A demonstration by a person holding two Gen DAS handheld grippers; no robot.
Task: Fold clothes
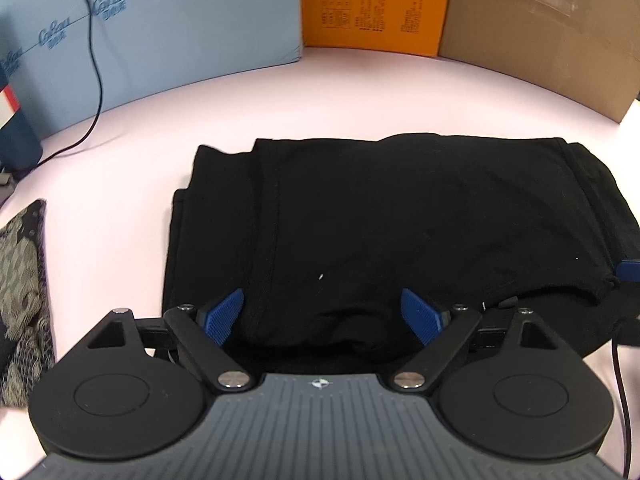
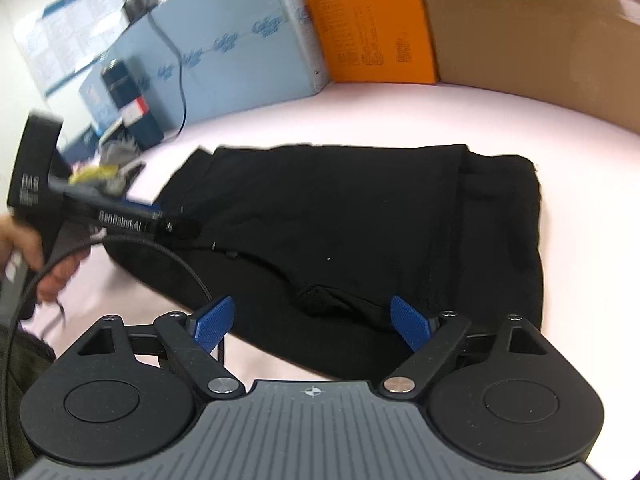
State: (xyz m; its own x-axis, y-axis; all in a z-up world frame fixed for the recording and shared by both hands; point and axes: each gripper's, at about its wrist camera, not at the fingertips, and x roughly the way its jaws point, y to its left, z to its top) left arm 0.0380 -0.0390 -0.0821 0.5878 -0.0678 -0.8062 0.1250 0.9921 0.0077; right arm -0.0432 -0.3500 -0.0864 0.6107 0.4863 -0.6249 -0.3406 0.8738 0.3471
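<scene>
A black garment [image 1: 400, 220] lies folded into a thick rectangle on the pale table, also seen from the right wrist view as the same black garment [image 2: 360, 220]. My left gripper [image 1: 322, 312] is open over its near left edge, and the blue pads [image 1: 224, 314] stand wide apart with cloth lying loose between them. My right gripper [image 2: 312, 322] is open above the near edge, with a bunched fold of cloth lying loose between its pads and nothing clamped. The left gripper body [image 2: 100, 212] and a hand [image 2: 48, 272] show at the left of the right wrist view.
A light blue box [image 1: 160, 28], an orange box [image 1: 376, 4] and a brown cardboard panel [image 1: 540, 32] wall the far side of the table [image 1: 320, 96]. A patterned cloth [image 1: 24, 288] lies at the left edge. Black cables [image 1: 94, 60] [image 2: 172, 256] trail across.
</scene>
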